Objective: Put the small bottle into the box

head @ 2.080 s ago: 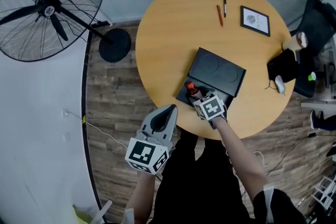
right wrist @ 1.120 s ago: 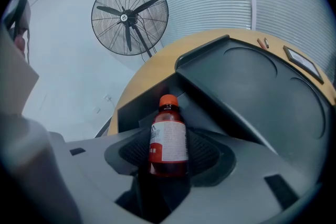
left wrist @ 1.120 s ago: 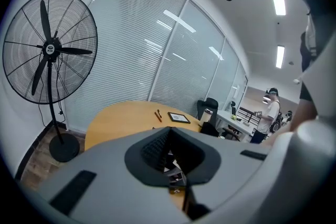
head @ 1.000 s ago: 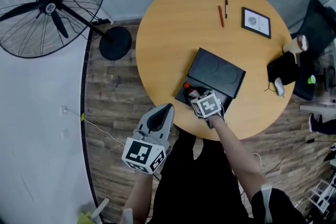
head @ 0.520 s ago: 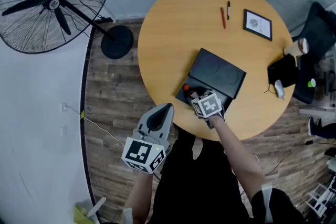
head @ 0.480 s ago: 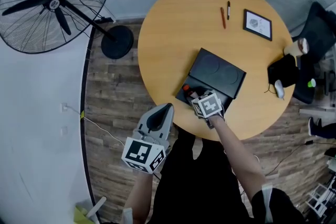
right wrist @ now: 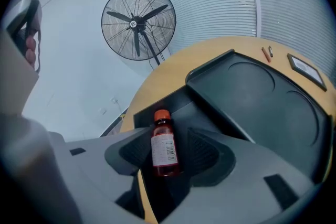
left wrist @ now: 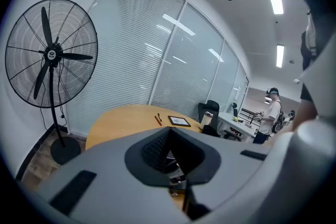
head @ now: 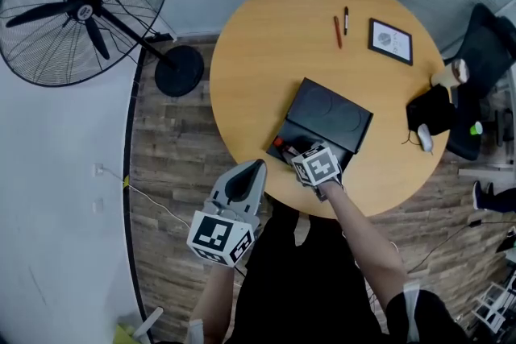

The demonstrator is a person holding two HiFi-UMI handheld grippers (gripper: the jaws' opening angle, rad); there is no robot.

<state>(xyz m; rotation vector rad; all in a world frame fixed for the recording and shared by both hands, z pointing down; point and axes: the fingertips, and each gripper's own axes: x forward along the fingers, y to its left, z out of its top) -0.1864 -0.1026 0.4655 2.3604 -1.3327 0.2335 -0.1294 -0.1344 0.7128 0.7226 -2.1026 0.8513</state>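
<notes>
The small bottle point(right wrist: 165, 147), filled with red liquid and topped by an orange cap, points away along my right gripper point(right wrist: 164, 168). That gripper is shut on the bottle's lower part. Under it lies the dark tray of the open black box point(right wrist: 262, 97). From the head view, only the bottle's cap end point(head: 279, 143) shows, inside the box's near-left part, just ahead of the right gripper point(head: 297, 155). The box's lid point(head: 330, 115) lies flat behind. My left gripper point(head: 255, 167) hovers off the table's near edge, shut and with nothing in it point(left wrist: 181, 186).
The round wooden table point(head: 266, 44) carries two pens point(head: 337, 26), a framed tablet point(head: 390, 40), a paper cup point(head: 451, 72), a black pouch point(head: 431, 105) and a mouse point(head: 425, 138). A standing fan point(head: 81, 4) is at the left. A person point(left wrist: 270, 113) stands far off.
The right gripper has carried the bottle a little leftward and lower into the box, its cap now nearer the tray's left wall. The left gripper stays put.
</notes>
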